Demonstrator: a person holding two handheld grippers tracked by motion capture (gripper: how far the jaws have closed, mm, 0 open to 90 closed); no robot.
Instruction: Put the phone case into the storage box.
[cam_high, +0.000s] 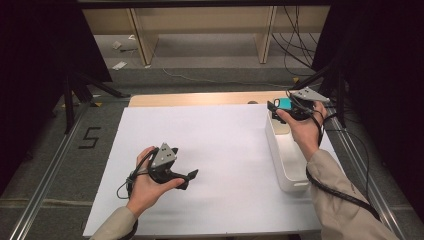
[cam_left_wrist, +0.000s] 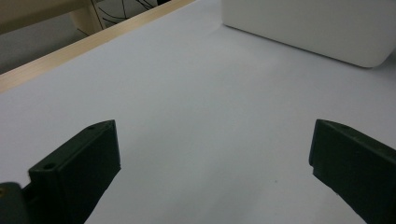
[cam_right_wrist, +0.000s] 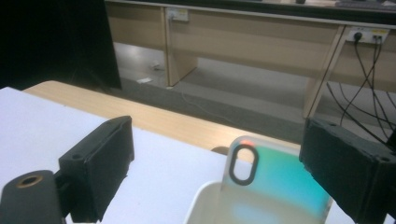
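Your right gripper (cam_right_wrist: 215, 172) is released, its jaws flanking the teal translucent phone case (cam_right_wrist: 275, 186) standing in the white rectangular plastic bin (cam_high: 285, 160). Your left gripper (cam_left_wrist: 212, 158) gapes over bare white paper (cam_high: 215, 150).

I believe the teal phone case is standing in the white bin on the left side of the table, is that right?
Not quite: the white bin sits on the right side of the table, as the high view shows. The teal phone case does stand in it.

one white bin (cam_high: 286, 165), one teal phone case (cam_right_wrist: 275, 184), two grippers (cam_high: 192, 176) (cam_high: 272, 107)
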